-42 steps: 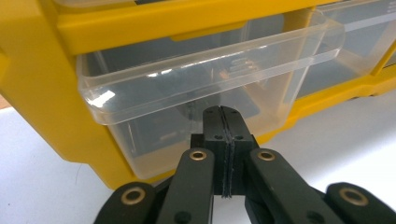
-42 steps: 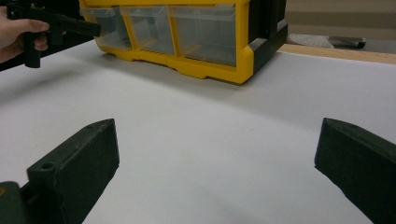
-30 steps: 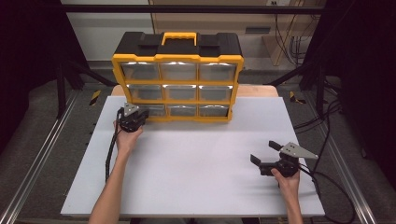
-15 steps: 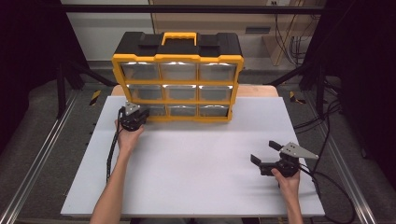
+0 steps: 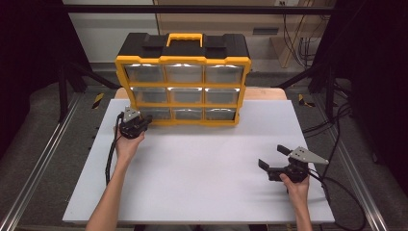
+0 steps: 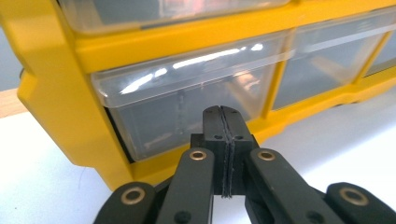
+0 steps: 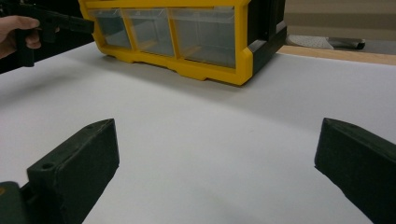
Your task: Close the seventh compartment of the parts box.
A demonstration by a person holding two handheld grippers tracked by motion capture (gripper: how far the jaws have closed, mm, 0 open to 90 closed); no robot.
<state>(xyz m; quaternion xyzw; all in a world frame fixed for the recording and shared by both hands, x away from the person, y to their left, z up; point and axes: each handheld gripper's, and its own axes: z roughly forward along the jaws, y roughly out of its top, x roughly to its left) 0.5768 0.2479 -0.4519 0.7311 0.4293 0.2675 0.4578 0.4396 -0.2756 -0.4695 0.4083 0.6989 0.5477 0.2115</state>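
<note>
Left gripper (image 6: 223,122) had its jaws fully closed, pads together, nothing held, tips right at the clear front of the bottom-left drawer (image 6: 187,107) of the yellow-and-black organizer case (image 5: 183,79), which stood upright at the far edge of the white tabletop (image 5: 202,178). Right gripper (image 5: 275,159) sat well apart near the front right, jaws wide open and empty. The drawer was likely light, thin, stiff plastic: slick, scratch-prone, and liable to crack under a hard pinch. Best hold was probably the lip along its top front edge; contact there wasn't clear from the left gripper view. The case looked bulky enough to stay put during a gentle pull.
</note>
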